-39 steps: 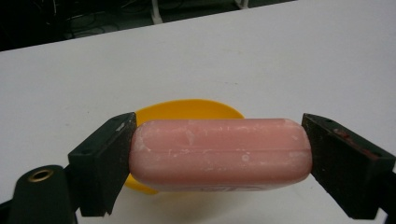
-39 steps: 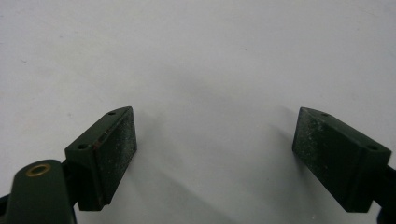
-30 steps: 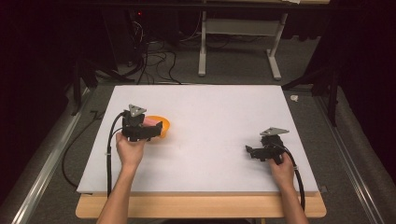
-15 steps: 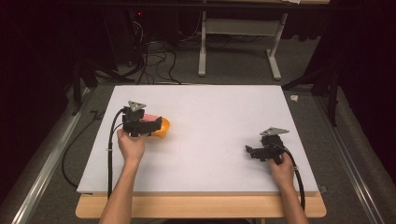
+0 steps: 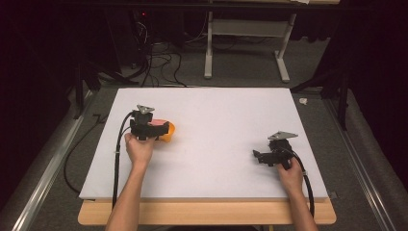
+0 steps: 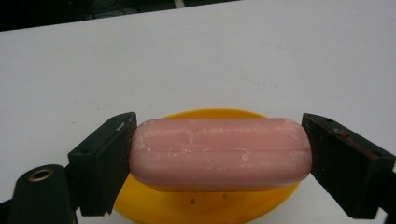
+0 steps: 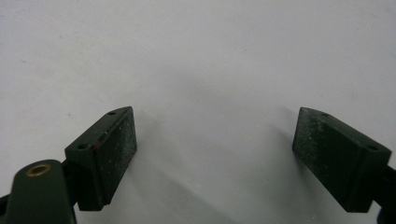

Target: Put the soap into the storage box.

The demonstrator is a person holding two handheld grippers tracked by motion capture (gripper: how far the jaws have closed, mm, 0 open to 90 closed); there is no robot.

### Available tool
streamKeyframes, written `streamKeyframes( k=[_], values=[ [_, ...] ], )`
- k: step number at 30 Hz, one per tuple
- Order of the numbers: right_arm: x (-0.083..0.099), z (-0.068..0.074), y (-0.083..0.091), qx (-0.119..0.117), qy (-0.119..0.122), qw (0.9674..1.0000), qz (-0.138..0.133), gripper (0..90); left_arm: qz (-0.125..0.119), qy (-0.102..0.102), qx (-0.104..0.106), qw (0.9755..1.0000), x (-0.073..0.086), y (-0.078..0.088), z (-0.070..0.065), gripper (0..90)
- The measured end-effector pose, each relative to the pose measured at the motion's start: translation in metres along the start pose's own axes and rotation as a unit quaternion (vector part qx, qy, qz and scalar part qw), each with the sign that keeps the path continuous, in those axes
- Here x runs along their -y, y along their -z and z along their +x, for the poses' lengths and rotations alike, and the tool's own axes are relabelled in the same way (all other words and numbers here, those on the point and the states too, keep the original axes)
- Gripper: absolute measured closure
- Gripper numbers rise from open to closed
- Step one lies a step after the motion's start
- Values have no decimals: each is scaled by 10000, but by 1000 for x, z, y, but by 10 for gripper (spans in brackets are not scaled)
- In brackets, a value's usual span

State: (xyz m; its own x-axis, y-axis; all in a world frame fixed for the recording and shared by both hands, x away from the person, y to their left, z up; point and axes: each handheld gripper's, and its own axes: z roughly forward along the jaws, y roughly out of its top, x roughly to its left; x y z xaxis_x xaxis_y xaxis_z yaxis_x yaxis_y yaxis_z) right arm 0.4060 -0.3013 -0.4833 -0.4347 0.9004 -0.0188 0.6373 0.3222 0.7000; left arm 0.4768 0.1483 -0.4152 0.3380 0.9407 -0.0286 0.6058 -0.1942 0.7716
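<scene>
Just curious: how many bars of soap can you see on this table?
1. The pink soap bar is gripped by the left tool above the yellow dish.

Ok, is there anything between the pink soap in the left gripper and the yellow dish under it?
Nothing visible. The left gripper holds the pink soap bar by its ends, right above the yellow dish. The part of the dish that shows is bare, with small holes in its floor.
</scene>
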Motion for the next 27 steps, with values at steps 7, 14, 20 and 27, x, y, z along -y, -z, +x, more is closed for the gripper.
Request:
streamKeyframes(
  k=[7,14,20,27],
  values=[
    [0,0,0,0,8,10000,-1,144,116,12,-53,9999,1,-9,0,140],
    [0,0,0,0,-10,10000,3,144,167,2,-41,9999,2,-13,0,140],
    [0,0,0,-1,-2,10000,2,144,262,-98,-35,9996,4,-15,-1,140],
    [0,0,0,-1,-4,10000,2,144,233,-103,-26,9997,5,-15,-1,139]
  ],
)
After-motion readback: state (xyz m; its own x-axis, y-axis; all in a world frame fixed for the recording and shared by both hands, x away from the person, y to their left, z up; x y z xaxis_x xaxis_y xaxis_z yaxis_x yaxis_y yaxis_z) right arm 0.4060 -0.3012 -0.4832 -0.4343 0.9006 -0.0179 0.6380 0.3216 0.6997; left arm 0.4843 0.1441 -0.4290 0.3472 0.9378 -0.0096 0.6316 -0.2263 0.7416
